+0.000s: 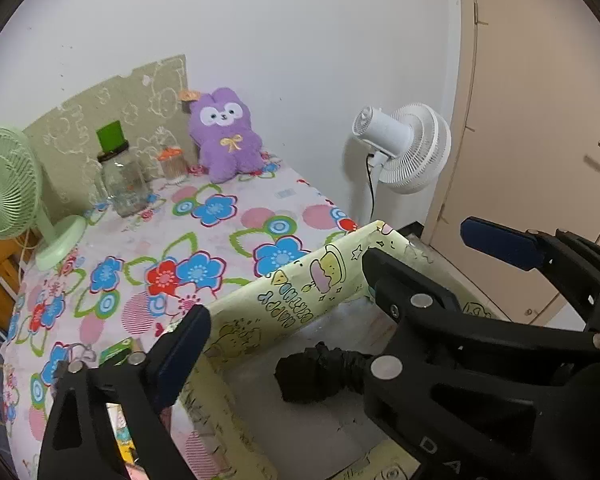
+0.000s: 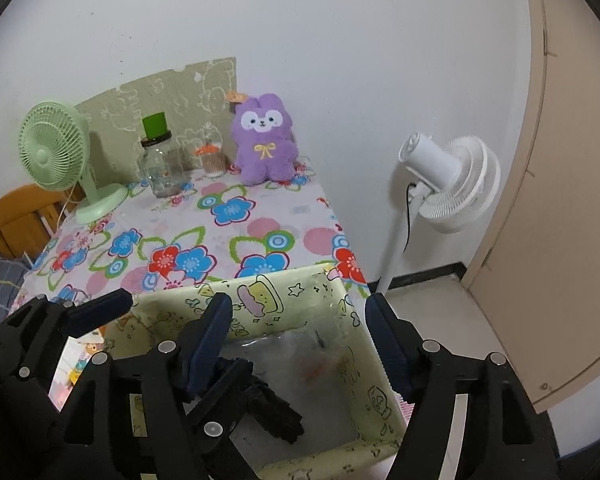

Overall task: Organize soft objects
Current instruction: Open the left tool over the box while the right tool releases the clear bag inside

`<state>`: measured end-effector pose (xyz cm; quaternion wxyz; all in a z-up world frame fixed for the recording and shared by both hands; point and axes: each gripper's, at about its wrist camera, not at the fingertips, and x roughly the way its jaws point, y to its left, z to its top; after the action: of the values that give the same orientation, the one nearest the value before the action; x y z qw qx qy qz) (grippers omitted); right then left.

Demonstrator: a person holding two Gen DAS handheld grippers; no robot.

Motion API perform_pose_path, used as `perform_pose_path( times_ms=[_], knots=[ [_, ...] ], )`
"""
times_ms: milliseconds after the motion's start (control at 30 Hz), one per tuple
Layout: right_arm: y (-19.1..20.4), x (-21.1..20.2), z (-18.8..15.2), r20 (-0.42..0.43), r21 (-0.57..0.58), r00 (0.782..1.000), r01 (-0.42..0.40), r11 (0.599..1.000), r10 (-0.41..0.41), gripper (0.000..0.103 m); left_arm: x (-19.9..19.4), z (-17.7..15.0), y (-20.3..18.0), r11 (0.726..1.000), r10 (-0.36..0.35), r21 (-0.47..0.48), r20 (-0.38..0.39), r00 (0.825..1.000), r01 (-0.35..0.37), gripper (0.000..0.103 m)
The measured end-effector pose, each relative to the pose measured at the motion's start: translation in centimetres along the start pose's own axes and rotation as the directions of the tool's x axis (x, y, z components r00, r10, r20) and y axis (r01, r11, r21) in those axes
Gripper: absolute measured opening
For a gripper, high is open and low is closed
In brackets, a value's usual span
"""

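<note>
- a pale green desk fan (image 2: 54, 148) stands at the far left of the desk (image 2: 260, 216), which is covered in a flowered cloth.
- just right of it stands a clear glass jar with a black rim and green top (image 2: 162, 164), then a small jar with an orange lid (image 2: 213, 160).
- a purple plush rabbit with a yellow bow (image 2: 265, 142) sits upright at the back of the desk, against the wall and well apart from both grippers.
- the left gripper (image 1: 284, 284) hangs over a pale yellow cartoon-printed box (image 1: 300, 292) at the near right corner of the desk; its jaws are spread wide and hold nothing.
- a crumpled black cloth (image 1: 320, 372) lies on the floor of the box, below the left gripper's wide jaws. it is close by the right-hand finger, but i cannot tell whether they touch.
- in the right wrist view the same cloth (image 2: 272, 404) shows low in the box (image 2: 320, 288), partly hidden behind the gripper fingers.
- the right gripper (image 2: 297, 300) is over the box too, with one finger near the middle and the other by the right wall; its jaws are wide and hold nothing.
- a white pedestal fan (image 2: 452, 184) stands on the floor right of the desk.
- a beige door (image 2: 560, 200) fills the far right.
</note>
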<state>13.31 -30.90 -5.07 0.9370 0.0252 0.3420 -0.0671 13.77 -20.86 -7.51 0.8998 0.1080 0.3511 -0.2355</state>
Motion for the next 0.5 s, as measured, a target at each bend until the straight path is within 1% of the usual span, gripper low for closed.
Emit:
perform_pose_path(
  times_ms=[67,167,367,500],
  knots=[
    [0.2,-0.7,-0.1,0.01,-0.005,1.0,0.001,1.0,-0.001,0.081,-0.8,-0.2,0.1,1.0,-0.002,-0.002,0.013,1.0,0.002,0.099],
    [0.5,-1.9,-0.2,0.037,-0.007,0.999,0.007,1.0,-0.007,0.088,-1.7,-0.4,0.3,1.0,0.006,-0.007,0.026,1.0,-0.006,0.099],
    [1.3,-4.0,-0.8,0.068,-0.008,0.998,0.008,1.0,-0.008,0.092,-3.6,-1.1,0.6,1.0,0.012,-0.005,0.05,0.999,-0.012,0.099],
    [1.8,-5.1,-1.2,0.078,-0.008,0.997,0.002,1.0,-0.001,0.092,-4.8,-1.7,0.9,1.0,0.026,-0.009,0.065,0.998,-0.026,0.099]
  ],
)
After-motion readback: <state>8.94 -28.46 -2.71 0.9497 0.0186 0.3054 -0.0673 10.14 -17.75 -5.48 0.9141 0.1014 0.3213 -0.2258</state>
